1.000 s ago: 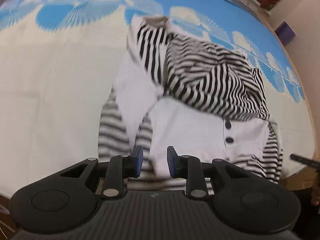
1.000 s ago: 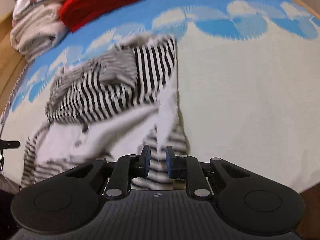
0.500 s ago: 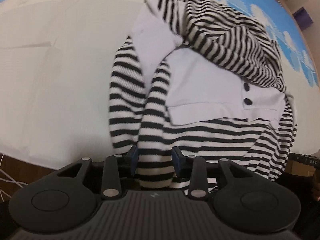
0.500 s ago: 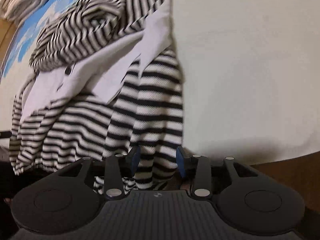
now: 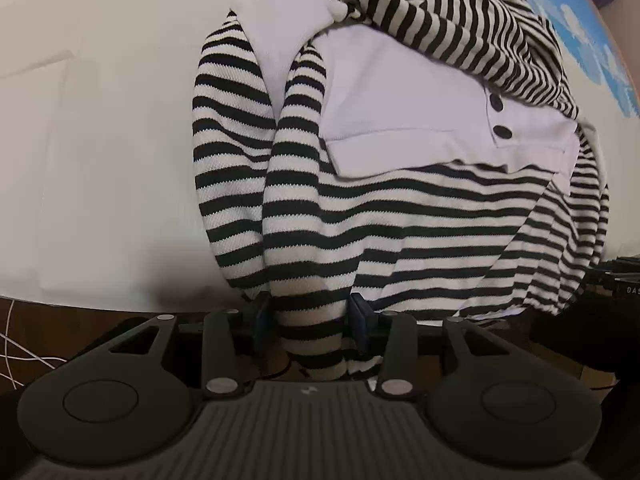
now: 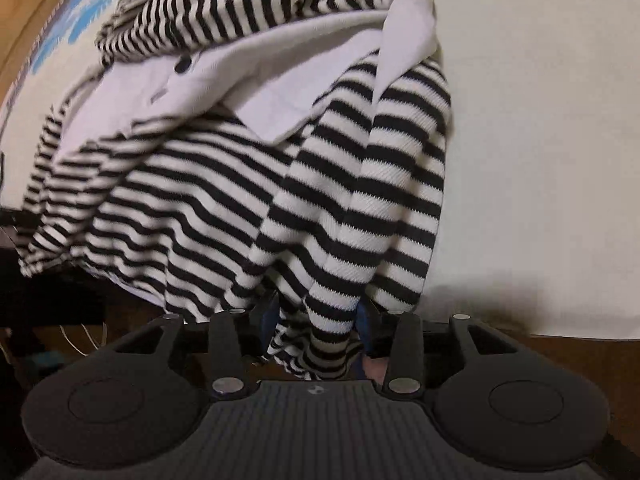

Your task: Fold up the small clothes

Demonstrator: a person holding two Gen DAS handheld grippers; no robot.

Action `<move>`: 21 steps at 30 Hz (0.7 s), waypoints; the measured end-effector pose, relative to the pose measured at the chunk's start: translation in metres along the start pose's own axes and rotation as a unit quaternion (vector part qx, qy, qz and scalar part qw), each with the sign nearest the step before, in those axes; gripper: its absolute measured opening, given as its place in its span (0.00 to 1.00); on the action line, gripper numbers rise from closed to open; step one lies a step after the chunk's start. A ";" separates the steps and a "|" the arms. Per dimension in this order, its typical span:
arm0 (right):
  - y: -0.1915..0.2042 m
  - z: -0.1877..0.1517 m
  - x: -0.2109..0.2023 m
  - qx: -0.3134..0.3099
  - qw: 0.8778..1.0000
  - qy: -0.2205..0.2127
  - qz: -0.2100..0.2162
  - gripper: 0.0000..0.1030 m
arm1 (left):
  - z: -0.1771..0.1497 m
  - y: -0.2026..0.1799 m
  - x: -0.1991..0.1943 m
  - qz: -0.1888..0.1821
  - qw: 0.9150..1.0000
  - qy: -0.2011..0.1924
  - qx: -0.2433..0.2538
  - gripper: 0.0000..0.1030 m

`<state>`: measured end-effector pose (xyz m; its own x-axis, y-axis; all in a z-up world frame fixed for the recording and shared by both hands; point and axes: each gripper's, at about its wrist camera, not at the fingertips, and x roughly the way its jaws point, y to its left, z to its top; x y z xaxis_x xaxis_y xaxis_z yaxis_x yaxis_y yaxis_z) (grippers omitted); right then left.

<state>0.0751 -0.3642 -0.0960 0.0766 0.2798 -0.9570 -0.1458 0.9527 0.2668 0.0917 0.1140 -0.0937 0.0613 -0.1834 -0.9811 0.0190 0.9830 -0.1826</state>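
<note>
Cream bedsheet is bearing a crumpled black-and-white striped knit garment, overhanging its near edge; folding is barely starting, with left gripper and right gripper both straddling dangling sleeves, jaws fairly wide.

Bare cloth beside striped garment
</note>
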 end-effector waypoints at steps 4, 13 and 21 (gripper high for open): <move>0.000 0.000 0.003 -0.005 1.000 0.000 -0.008 0.38 | 0.002 0.002 0.000 0.002 1.000 0.000 -0.001 0.43; -0.011 -0.001 -0.022 -0.008 0.999 -0.036 0.017 0.02 | 0.006 -0.007 -0.020 -0.016 0.998 -0.047 0.026 0.02; -0.044 0.018 -0.099 0.059 0.978 -0.166 0.115 0.02 | 0.023 0.001 -0.067 -0.082 0.986 -0.143 0.010 0.02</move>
<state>0.0917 -0.4315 -0.0109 0.3733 0.4927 -0.7861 -0.0833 0.8617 0.5006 0.1107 0.1274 -0.0265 0.3343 -0.3368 -0.8803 0.0723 0.9404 -0.3323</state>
